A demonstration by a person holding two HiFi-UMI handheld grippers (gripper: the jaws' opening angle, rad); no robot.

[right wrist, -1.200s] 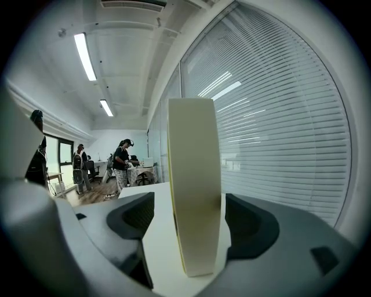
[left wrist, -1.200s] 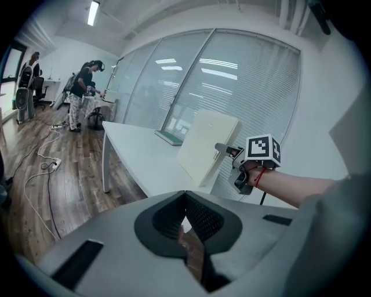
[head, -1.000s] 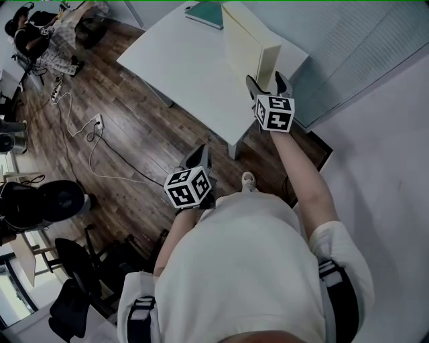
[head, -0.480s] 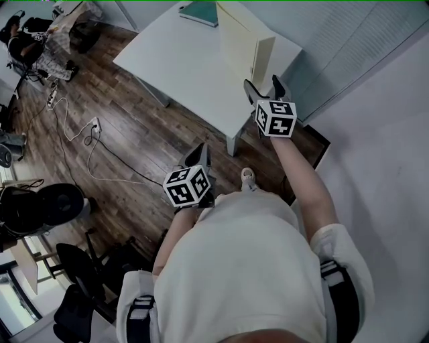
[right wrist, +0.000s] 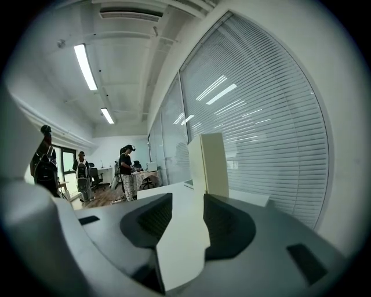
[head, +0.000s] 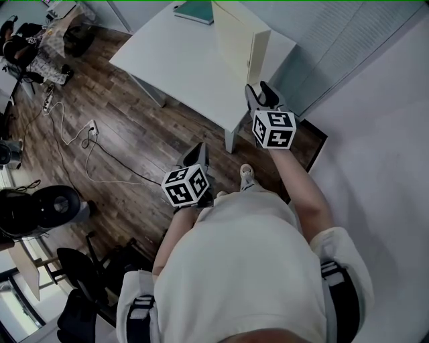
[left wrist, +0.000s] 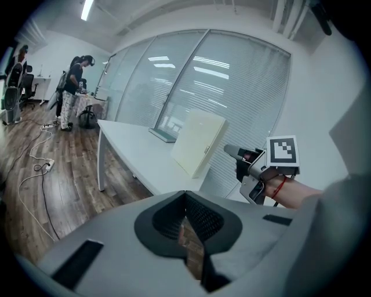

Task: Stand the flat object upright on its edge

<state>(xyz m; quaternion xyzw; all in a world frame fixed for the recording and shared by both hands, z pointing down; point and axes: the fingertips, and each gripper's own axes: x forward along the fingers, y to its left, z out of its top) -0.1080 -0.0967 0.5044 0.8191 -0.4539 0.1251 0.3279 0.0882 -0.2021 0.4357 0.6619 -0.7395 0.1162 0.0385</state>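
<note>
The flat object, a cream box (head: 234, 43), stands upright on its edge on the white table (head: 174, 63), free of both grippers. It also shows as the cream box (left wrist: 197, 142) in the left gripper view and the cream box (right wrist: 208, 162) ahead of the right jaws. My right gripper (head: 259, 91) hangs just off the table's near corner, a short way back from the box. Its jaws have just been closing, still stand apart, and hold nothing. My left gripper (head: 198, 154) is lower, over the wooden floor, with its jaws together and empty.
A teal book (head: 194, 10) lies flat at the table's far end. A glass wall with blinds (head: 348, 40) runs along the right. Cables (head: 80, 144) trail over the floor, office chairs (head: 47, 208) stand at the left, and people (left wrist: 72, 87) stand far off.
My right gripper has drawn back from the box towards the table's near corner, and its jaws have narrowed. The box stays standing. The left gripper has hardly shifted.
</note>
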